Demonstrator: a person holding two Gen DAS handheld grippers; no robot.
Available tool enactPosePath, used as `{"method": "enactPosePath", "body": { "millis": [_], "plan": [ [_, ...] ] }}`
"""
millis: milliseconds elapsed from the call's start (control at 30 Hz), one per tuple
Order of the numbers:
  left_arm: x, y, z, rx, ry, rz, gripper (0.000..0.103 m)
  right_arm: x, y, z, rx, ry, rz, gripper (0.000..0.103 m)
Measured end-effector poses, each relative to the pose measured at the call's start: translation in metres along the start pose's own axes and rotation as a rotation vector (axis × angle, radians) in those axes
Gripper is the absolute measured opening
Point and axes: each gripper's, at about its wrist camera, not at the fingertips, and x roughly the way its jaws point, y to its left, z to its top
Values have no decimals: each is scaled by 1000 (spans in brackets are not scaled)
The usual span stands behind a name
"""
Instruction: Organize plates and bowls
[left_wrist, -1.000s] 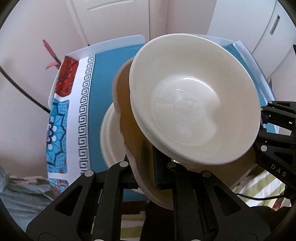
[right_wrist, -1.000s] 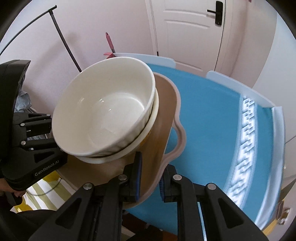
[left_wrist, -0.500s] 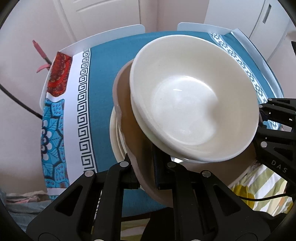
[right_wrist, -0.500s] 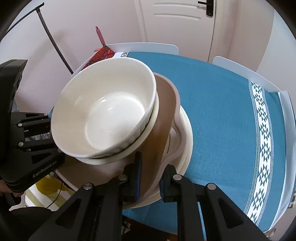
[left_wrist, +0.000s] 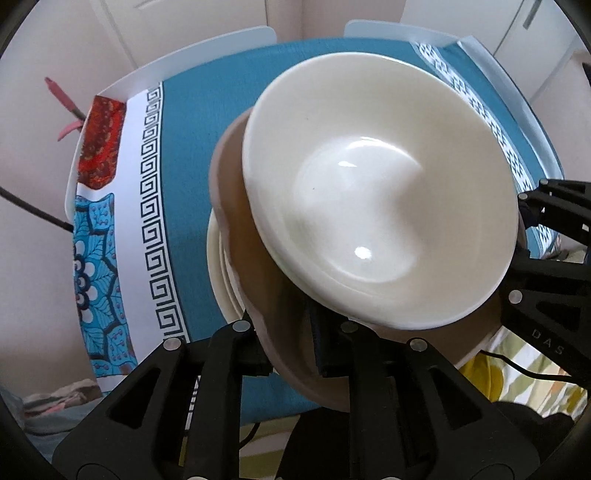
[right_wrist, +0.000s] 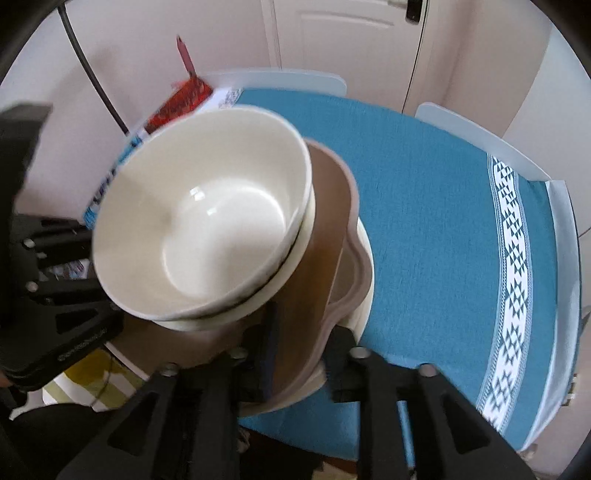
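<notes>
A brown plate (left_wrist: 236, 236) (right_wrist: 325, 258) carries stacked cream bowls (left_wrist: 380, 192) (right_wrist: 199, 221). My left gripper (left_wrist: 291, 354) is shut on the plate's near rim. My right gripper (right_wrist: 299, 347) grips the plate's opposite rim, its jaws wider than before and blurred. The brown plate hangs just over a stack of cream plates (left_wrist: 218, 273) (right_wrist: 364, 266) lying on the teal tablecloth (left_wrist: 192, 122) (right_wrist: 424, 206). Whether it touches the stack is hidden.
The table has white edge guards (left_wrist: 207, 55) (right_wrist: 480, 129). A patterned cloth border (left_wrist: 99, 229) runs along the left side. A white door (right_wrist: 343, 33) stands behind the table. A striped fabric (left_wrist: 517, 365) lies below the table edge.
Both grippers carried the brown plate and bowls forward and down over the cream plate stack. The right gripper's jaws have spread apart around the plate rim.
</notes>
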Motion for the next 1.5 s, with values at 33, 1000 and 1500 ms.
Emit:
{"method": "enactPosePath", "body": {
  "millis": [33, 1000, 1500],
  "plan": [
    [1, 1, 2, 1, 19, -12, 15, 0, 1, 1, -6, 16, -2, 24],
    [-44, 13, -1, 24, 104, -206, 89, -37, -9, 4, 120, 124, 20, 76],
    [-248, -5, -30, -152, -576, 102, 96, -221, -9, -10, 175, -429, -75, 101]
  ]
}}
